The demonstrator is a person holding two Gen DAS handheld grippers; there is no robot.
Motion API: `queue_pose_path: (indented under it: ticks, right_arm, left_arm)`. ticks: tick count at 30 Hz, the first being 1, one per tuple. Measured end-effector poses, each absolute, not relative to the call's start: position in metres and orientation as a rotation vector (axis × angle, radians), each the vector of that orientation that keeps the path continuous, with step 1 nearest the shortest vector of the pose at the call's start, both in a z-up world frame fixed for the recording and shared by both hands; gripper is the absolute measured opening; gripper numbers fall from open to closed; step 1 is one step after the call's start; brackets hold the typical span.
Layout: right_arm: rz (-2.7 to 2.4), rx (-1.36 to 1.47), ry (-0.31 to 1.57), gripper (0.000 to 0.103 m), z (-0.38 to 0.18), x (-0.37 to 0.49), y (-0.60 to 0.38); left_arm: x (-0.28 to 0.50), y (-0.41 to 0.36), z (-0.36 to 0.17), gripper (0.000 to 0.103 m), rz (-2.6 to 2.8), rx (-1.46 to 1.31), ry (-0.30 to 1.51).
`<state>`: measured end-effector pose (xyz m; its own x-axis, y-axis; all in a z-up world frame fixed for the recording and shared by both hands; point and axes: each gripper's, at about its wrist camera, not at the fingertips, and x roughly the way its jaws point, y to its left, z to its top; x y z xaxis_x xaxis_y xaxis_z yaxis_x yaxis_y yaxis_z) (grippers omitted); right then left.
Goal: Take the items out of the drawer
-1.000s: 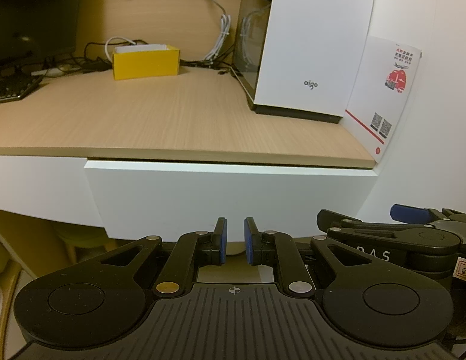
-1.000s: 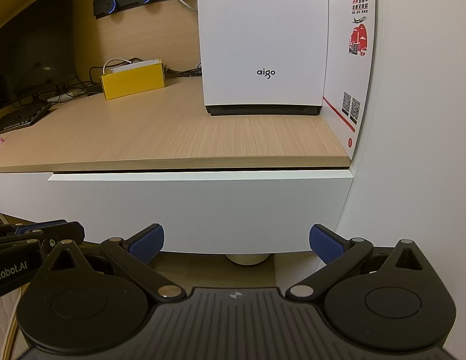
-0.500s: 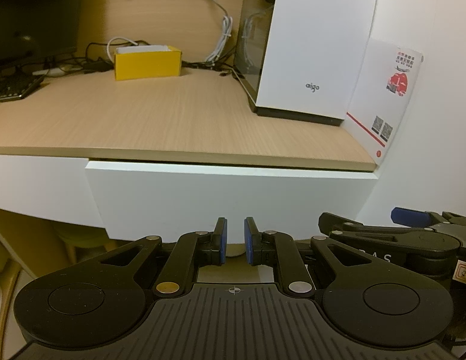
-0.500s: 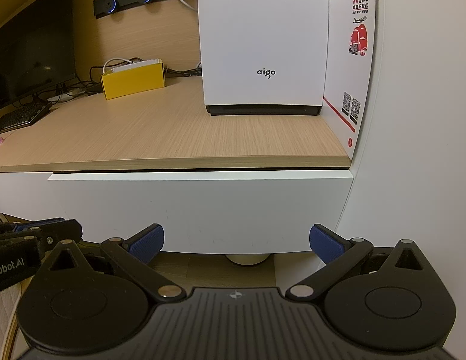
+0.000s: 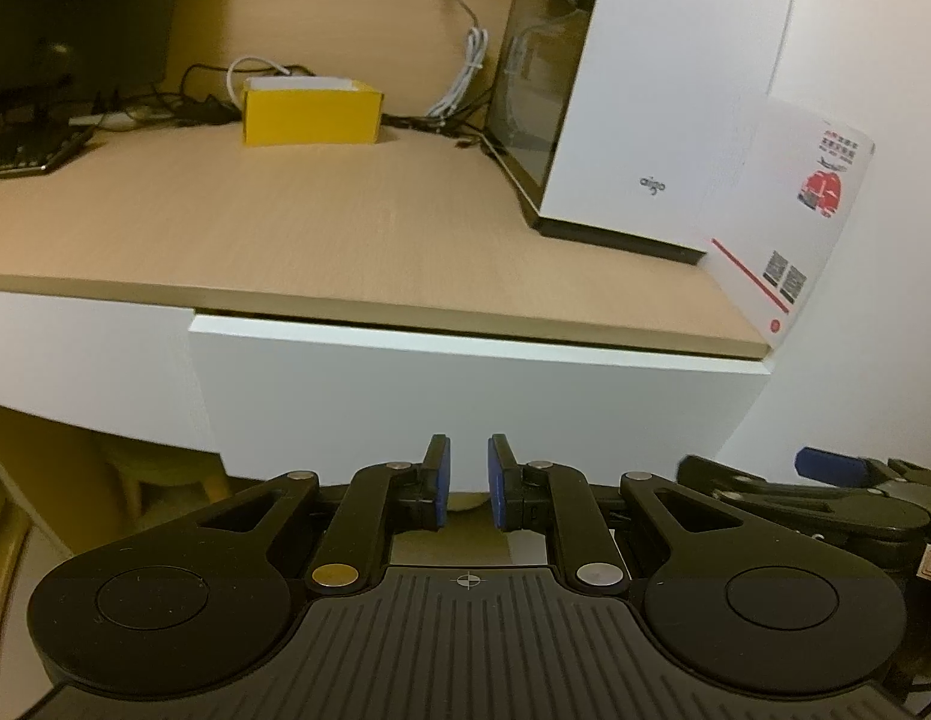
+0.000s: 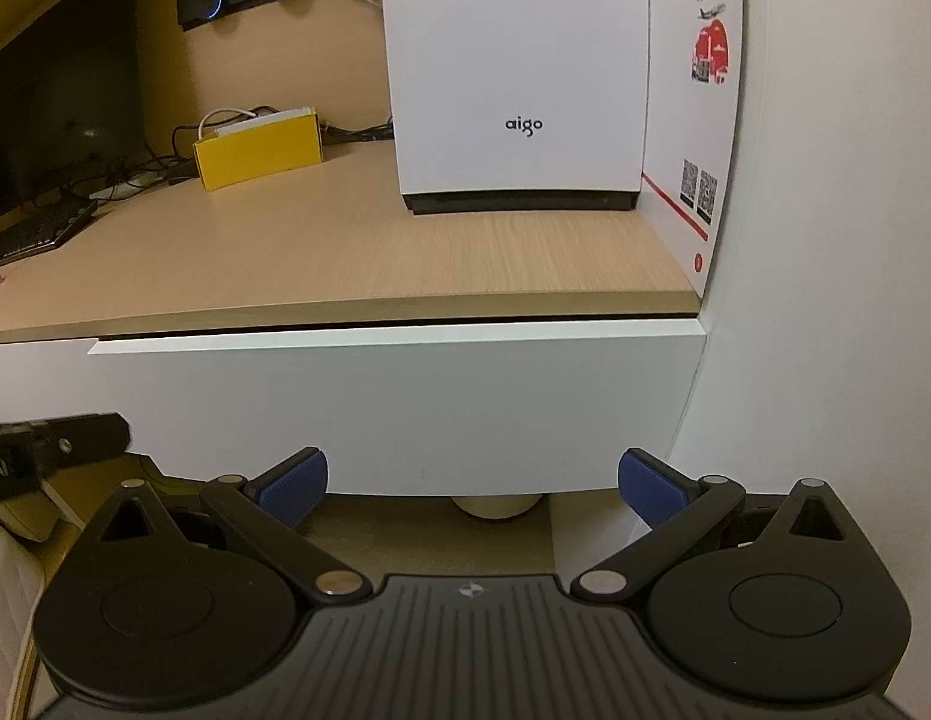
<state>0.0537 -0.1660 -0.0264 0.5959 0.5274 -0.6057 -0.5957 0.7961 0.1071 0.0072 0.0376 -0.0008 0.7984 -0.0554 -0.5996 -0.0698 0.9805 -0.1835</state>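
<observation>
The white drawer front (image 5: pixel 465 396) sits under the wooden desk top (image 5: pixel 297 228), with only a thin dark gap along its upper edge, so its contents are hidden. My left gripper (image 5: pixel 468 462) hovers just before the lower part of the drawer front. It is shut, the blue pads nearly together with nothing between them. In the right wrist view the same drawer front (image 6: pixel 393 408) fills the middle. My right gripper (image 6: pixel 472 480) stands open before its lower edge and holds nothing. Each gripper shows at the edge of the other's view.
On the desk stand a white computer case (image 6: pixel 519 72), a yellow box (image 5: pixel 309 111), cables, a keyboard (image 5: pixel 27 150) and a dark monitor (image 6: pixel 57 90). A printed card (image 6: pixel 699 108) leans on the white wall at the right. The floor shows below the drawer.
My left gripper has shifted a little to the left, away from the right gripper. Neither gripper's jaws have changed, and the right gripper has stayed put.
</observation>
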Motion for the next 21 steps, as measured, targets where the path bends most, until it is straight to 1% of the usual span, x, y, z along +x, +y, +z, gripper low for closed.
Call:
queue_pose_path:
  ticks: [9,17,21]
  right_arm:
    - [0.651,-0.140,0.640,0.103,-0.031,0.055,-0.164]
    - [0.701,-0.261,0.600,0.103,-0.019,0.059,-0.131]
    - [0.712,-0.265,0.608,0.103,-0.020,0.069,-0.102]
  left_arm:
    - [0.021,0.071,-0.005,0.015,-0.026,-0.206,0.659]
    - [0.051,0.156,-0.008,0.016,0.166,-0.372,0.650]
    - [0.076,0.187,-0.014,0.017,0.188,-0.380,0.705]
